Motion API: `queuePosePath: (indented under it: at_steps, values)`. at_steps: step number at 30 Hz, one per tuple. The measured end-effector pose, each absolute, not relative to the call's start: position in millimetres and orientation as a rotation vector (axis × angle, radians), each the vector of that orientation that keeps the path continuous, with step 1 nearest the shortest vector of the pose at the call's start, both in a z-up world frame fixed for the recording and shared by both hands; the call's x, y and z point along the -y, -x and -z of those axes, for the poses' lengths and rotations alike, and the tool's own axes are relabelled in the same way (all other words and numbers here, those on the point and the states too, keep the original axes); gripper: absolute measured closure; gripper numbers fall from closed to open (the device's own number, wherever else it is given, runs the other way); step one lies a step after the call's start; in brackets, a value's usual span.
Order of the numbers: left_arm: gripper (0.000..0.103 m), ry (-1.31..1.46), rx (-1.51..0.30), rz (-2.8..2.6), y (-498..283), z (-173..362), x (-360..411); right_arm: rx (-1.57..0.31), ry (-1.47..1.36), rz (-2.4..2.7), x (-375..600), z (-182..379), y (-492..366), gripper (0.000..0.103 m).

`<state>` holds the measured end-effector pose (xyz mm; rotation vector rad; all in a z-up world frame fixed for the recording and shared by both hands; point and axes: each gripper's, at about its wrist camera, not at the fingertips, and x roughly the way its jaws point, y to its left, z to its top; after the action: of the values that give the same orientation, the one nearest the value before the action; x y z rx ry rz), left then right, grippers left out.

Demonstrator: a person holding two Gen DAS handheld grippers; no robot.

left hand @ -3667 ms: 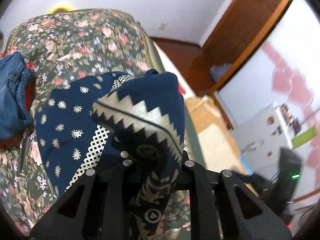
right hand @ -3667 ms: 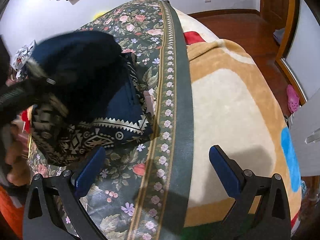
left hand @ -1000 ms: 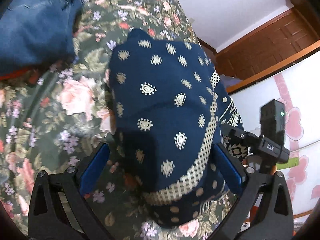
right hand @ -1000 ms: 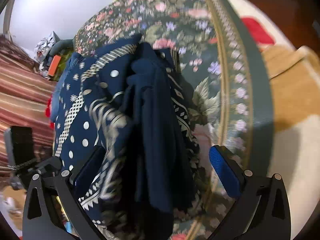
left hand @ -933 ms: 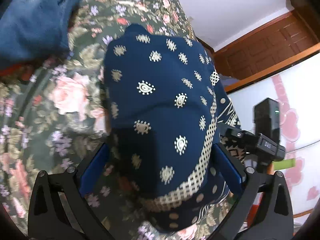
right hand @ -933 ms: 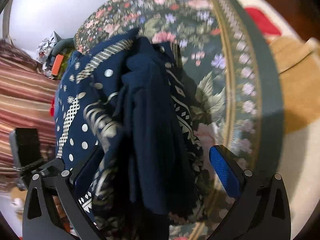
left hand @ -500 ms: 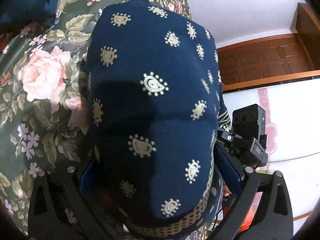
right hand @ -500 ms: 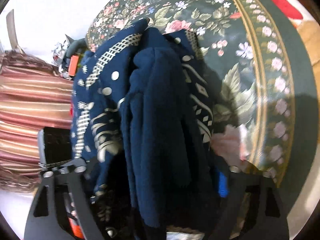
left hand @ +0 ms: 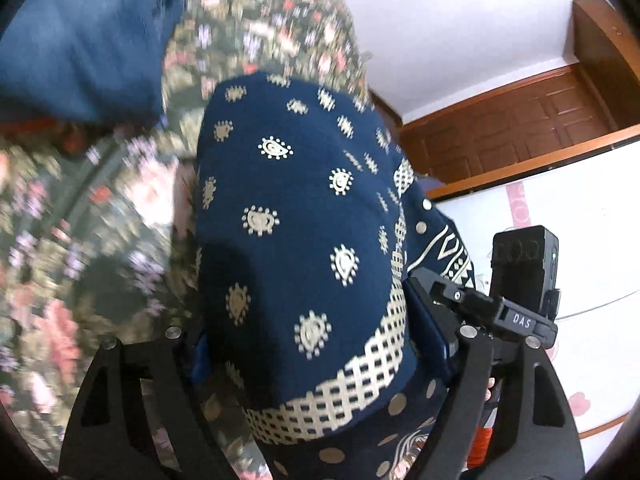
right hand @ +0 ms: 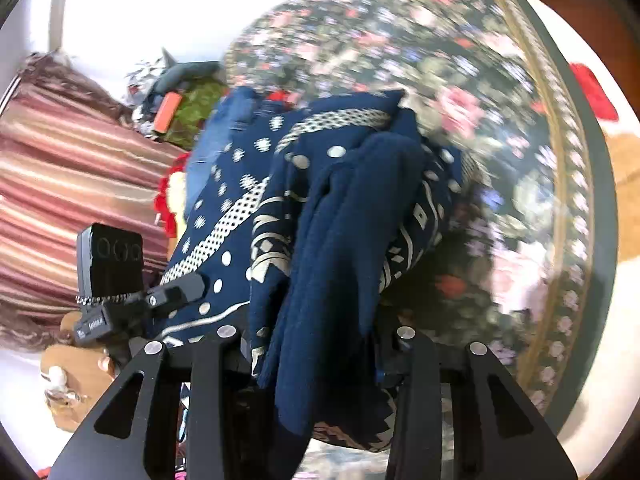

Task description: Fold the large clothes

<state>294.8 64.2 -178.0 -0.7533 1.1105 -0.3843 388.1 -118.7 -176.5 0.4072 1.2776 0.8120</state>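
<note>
The navy patterned garment [left hand: 304, 264], a folded bundle on the floral bedspread [left hand: 80, 264], fills both views from 12 to 6 o'clock. I have my left gripper [left hand: 320, 356] and right gripper [right hand: 316, 356] pinching its opposite sides, so I judge the fold keeps its shape for carrying.

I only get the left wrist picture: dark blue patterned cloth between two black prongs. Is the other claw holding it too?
Observer: Yes. In the right wrist view the right claw is shut on the navy patterned garment; a plain dark fold hangs between its fingers.
Operator: What lies past the flowery cover?
Observer: A tan blanket, beyond the floral bedspread's dark border.
Operator: Anything else around?
Observer: A small orange object sits on a green cloth, beside a striped curtain.
</note>
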Motion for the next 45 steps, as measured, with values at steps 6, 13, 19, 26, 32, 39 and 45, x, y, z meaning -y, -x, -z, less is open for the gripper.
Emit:
queuePosePath:
  at_steps: [6, 13, 19, 26, 32, 39, 45]
  values:
    - [0.023, 0.674, -0.983, 0.393, -283, 116, -98, -1.158, -0.380, -0.846, 84, 127, -389, 0.069]
    - [0.023, 0.642, -0.844, 0.394, -278, 51, -159, -1.014, -0.325, -0.890, 34, 73, -400, 0.069]
    - [0.023, 0.592, -0.773, 0.348, -307, 16, -211, -0.937, -0.316, -0.945, -21, 52, -426, 0.069]
    - [0.023, 0.500, -0.779, 0.250, -361, 26, -270, -0.937, -0.309, -0.970, -89, 74, -463, 0.069]
    - [0.022, 0.471, -0.910, 0.103, -399, 98, -308, -1.075, -0.268, -0.918, -144, 152, -501, 0.069]
    - [0.000, 0.472, -1.032, 0.055, -415, 191, -322, -1.220, -0.313, -0.887, -141, 225, -513, 0.060]
    - [0.000, 0.430, -1.023, 0.010, -402, 183, -312, -1.236, -0.272, -0.843, -115, 208, -497, 0.048]
